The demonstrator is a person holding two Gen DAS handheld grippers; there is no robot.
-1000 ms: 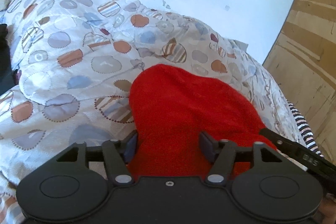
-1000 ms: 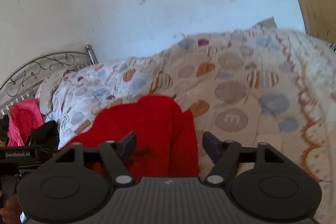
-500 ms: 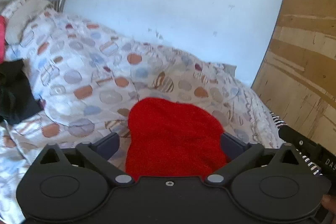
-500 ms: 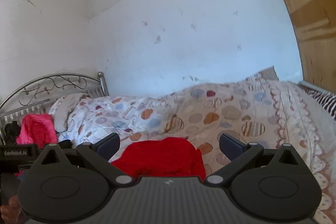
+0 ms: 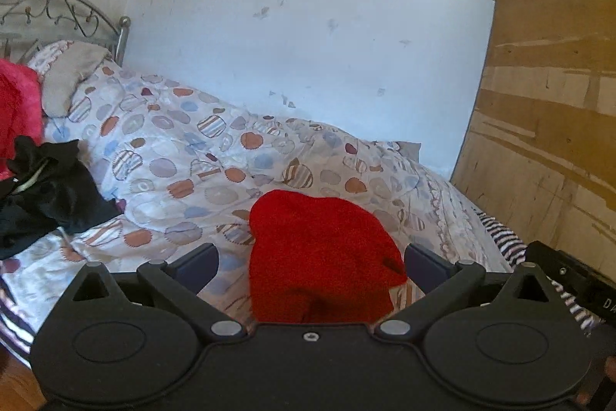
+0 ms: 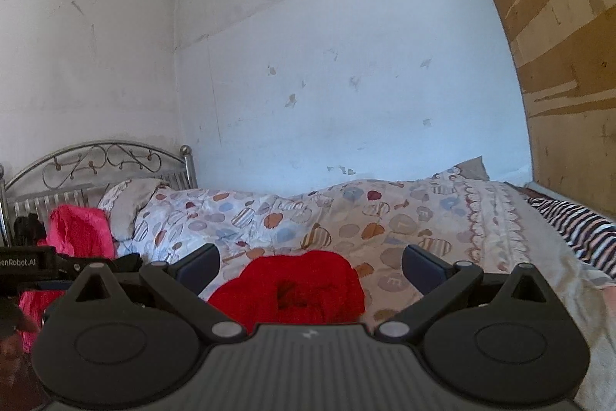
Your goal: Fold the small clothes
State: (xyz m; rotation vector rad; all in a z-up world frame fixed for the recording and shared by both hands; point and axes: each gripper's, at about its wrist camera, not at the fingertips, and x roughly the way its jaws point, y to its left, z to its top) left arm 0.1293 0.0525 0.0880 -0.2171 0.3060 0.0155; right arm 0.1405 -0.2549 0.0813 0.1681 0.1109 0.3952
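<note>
A folded red garment (image 5: 319, 249) lies on the patterned bedspread (image 5: 184, 156); the right wrist view shows the same red garment (image 6: 296, 287) as a low bundle. My left gripper (image 5: 310, 262) is open, its fingers wide on either side of the garment and drawn back from it, touching nothing. My right gripper (image 6: 310, 262) is open too, held back and level, with the garment lying beyond the gap between its fingers. The right gripper's body pokes into the left wrist view at the lower right edge.
A black garment (image 5: 46, 191) and a pink one (image 5: 15, 110) lie near the pillow (image 5: 73, 76) by the metal headboard (image 6: 104, 164). A striped cloth (image 6: 577, 230) lies at the bed's right end by a wooden board (image 5: 550, 103). White wall behind.
Both grippers opened wide, let go of the red garment and pulled back and upward; the garment now lies smaller and farther off, and more of the room shows.
</note>
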